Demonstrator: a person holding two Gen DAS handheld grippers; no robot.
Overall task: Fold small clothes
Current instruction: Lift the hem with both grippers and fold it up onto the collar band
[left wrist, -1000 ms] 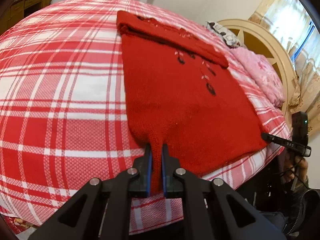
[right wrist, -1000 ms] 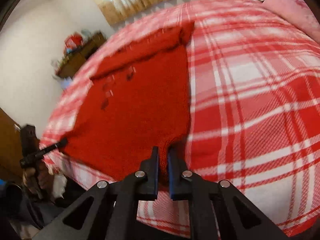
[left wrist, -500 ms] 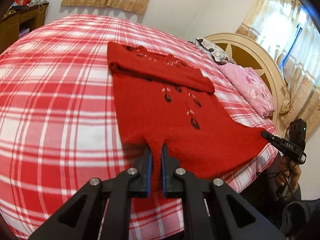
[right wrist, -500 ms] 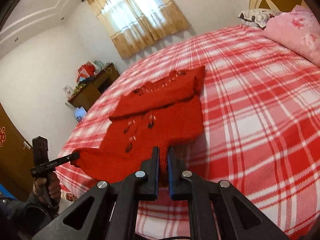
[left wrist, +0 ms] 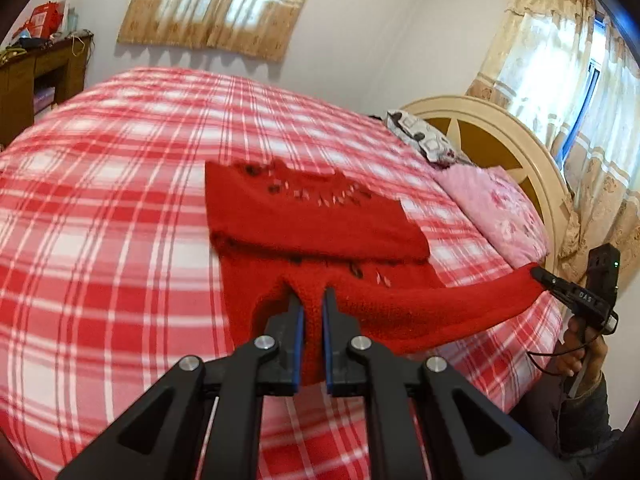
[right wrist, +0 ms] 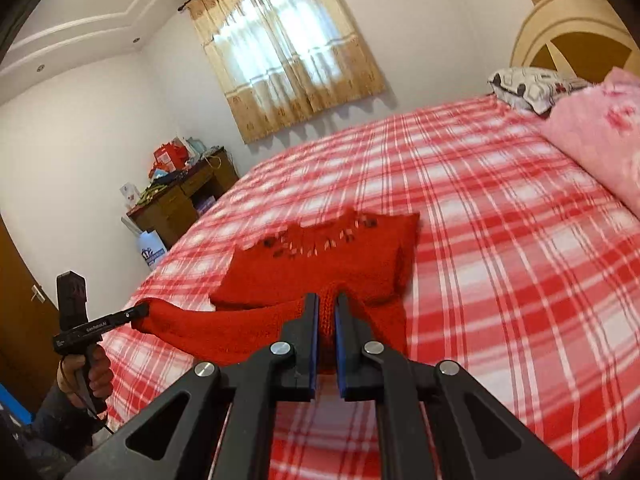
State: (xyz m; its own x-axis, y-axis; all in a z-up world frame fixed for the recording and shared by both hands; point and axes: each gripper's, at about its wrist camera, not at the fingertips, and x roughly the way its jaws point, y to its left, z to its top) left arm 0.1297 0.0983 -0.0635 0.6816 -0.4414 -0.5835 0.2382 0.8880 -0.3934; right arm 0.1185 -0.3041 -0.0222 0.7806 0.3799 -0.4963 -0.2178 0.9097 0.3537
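Plaid bedspread (left wrist: 100,240) below; both tongs (left (left wrist: 313,300), right (right wrist: 327,304)) apparently pinch the red sweater's (left wrist: 312,220) lifted hem.

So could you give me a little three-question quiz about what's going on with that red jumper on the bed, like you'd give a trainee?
1. True or false: both tongs, the left tongs and the right tongs, are shut on the hem of the red jumper.
2. What lies under the jumper? A) a bare wooden table B) a red and white checked blanket C) a blue carpet
3. Fill in: the pink pillow lies near the bed's ______.

Key
1. True; each pair pinches a corner of the raised hem.
2. B
3. headboard
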